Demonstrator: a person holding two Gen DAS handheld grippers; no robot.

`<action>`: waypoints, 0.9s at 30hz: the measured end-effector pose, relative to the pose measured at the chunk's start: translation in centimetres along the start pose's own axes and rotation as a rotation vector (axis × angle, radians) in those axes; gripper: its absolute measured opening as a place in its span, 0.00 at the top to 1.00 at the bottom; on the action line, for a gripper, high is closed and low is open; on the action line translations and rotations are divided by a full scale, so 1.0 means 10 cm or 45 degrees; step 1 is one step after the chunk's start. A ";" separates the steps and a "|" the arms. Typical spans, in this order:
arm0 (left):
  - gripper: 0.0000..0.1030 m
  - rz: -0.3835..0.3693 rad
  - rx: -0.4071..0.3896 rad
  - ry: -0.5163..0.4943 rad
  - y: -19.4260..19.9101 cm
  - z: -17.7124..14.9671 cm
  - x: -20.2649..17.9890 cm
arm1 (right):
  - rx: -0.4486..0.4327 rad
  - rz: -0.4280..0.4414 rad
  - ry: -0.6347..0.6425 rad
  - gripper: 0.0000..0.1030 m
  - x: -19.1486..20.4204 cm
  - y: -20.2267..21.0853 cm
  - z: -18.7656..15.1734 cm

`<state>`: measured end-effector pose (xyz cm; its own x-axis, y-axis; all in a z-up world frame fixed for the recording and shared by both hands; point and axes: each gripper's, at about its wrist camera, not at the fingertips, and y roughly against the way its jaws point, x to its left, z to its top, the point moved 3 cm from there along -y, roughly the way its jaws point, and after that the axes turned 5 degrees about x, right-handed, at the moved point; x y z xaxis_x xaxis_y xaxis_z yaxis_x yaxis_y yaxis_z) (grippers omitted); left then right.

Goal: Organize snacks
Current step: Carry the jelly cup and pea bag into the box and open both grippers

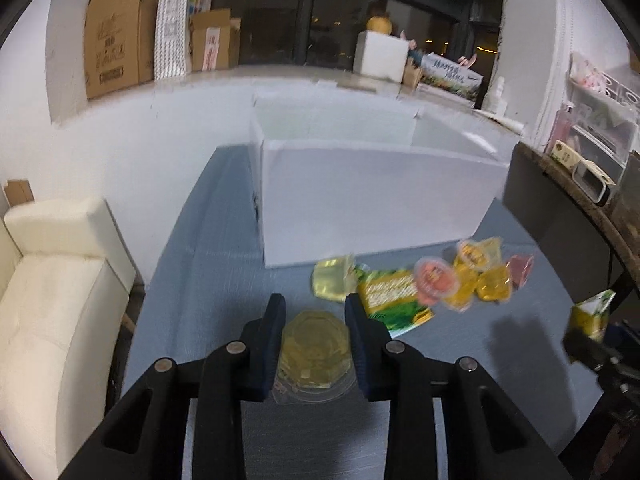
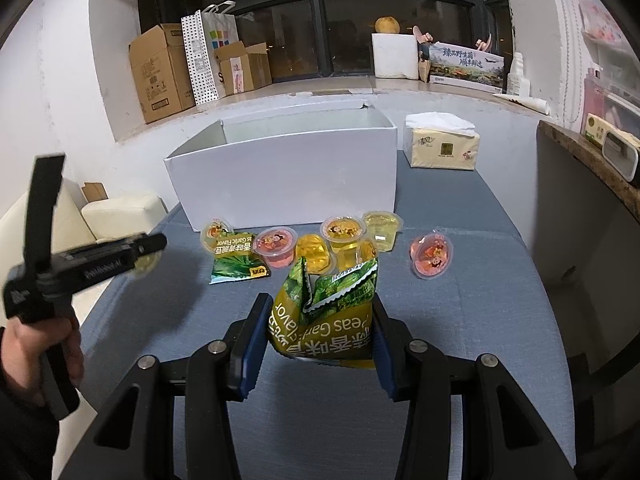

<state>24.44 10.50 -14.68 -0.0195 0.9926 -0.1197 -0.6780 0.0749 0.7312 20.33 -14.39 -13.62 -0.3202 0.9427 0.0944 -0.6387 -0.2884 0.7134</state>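
Gripping a yellow jelly cup [image 1: 315, 354] low in the middle of the left wrist view, the left gripper [image 1: 315, 312] has its dark pads pressed against the cup's two sides. Past it, at centre frame, sits the white box [image 1: 372, 196] on the grey-blue table [image 1: 208, 264], open at the top. The right gripper [image 2: 318, 312] is clamped on a green pea snack bag [image 2: 326, 316], which stands upright between its fingers in the lower middle of the right wrist view (printing upside down to the camera). Loose jelly cups [image 2: 344, 229] and a second green bag [image 2: 236, 262] lie in a cluster just in front of the box, with one red jelly cup [image 2: 432, 257] apart to the right. A tissue pack [image 2: 442, 148] rests right of the box.
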 end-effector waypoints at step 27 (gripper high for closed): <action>0.66 0.085 -0.066 -0.167 -0.75 1.97 -0.27 | -0.085 0.111 0.050 0.51 -0.24 -1.06 2.19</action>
<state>44.01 9.10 -6.62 0.0280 0.9994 0.0193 -0.7158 0.0066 0.6983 43.14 -9.96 -6.20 -0.4028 0.9066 0.1260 -0.6520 -0.3808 0.6557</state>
